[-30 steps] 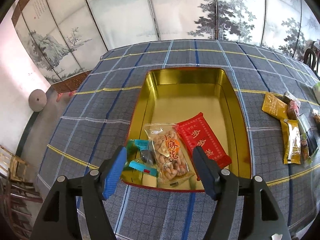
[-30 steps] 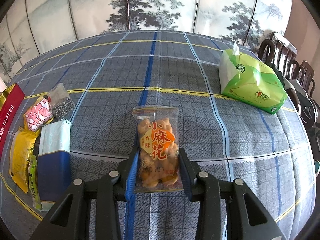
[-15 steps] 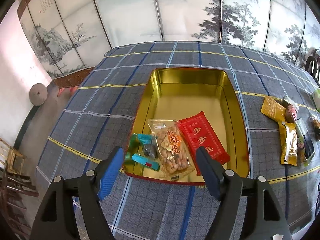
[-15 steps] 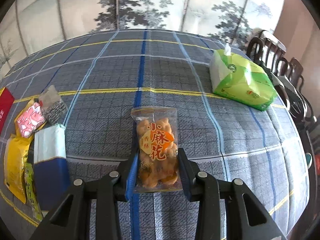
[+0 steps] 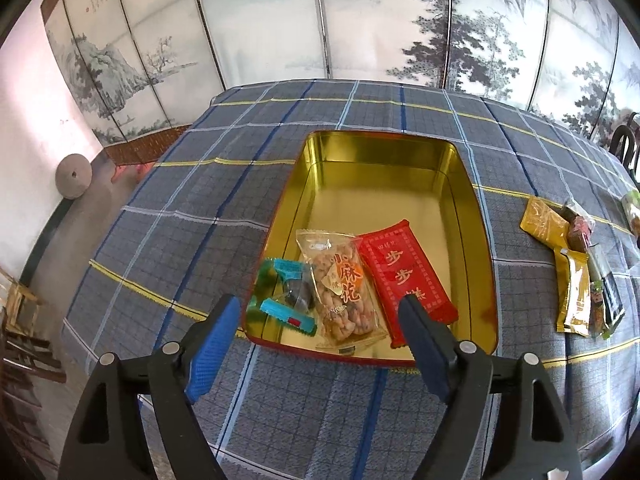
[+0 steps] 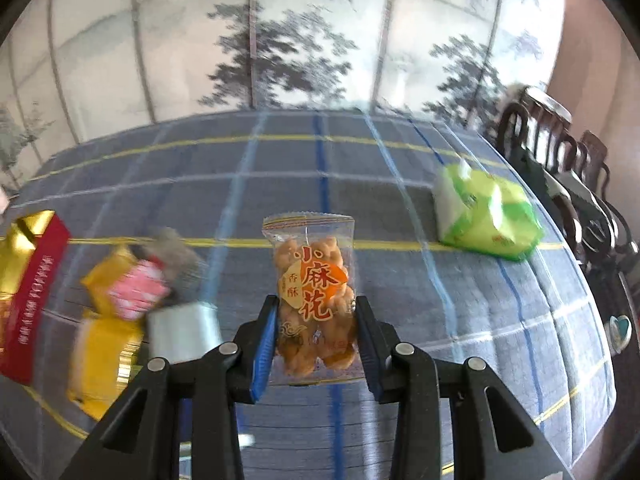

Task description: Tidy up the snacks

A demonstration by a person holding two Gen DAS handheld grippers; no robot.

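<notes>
Inside, the gold tin [image 5: 460, 184] sits open on the plaid tablecloth [image 5: 192, 216], its red outer rim showing along the near edge, and everything in it is crowded into the near end while the far half of the gold floor is bare. Three things lie there side by side: a teal-wrapped sweet [image 5: 286, 300] at the left, a clear packet of fried dough twists [image 5: 340, 288] in the middle, and a red packet [image 5: 406, 276] with gold characters at the right, the last two running lengthwise from near to far and leaning slightly left at the top. The left gripper [image 5: 322, 318] hangs just short of the tin's near edge with nothing between its fingers; its jaws have just been opening and stand wide apart. To the right of the tin, a loose row of yellow and dark packets [image 5: 574, 276] lies on the cloth. The right gripper [image 6: 316, 334] is clamped on a second dough twist packet [image 6: 314, 292], blue pads pressing its lower sides, and holds it clear above the cloth. That packet stands with its long axis pointing away from the camera, crimped top seal farthest off, printed face toward the lens. Beyond it to the right a green tissue pack [image 6: 486, 214] rests on the table; the surroundings are blurred.
</notes>
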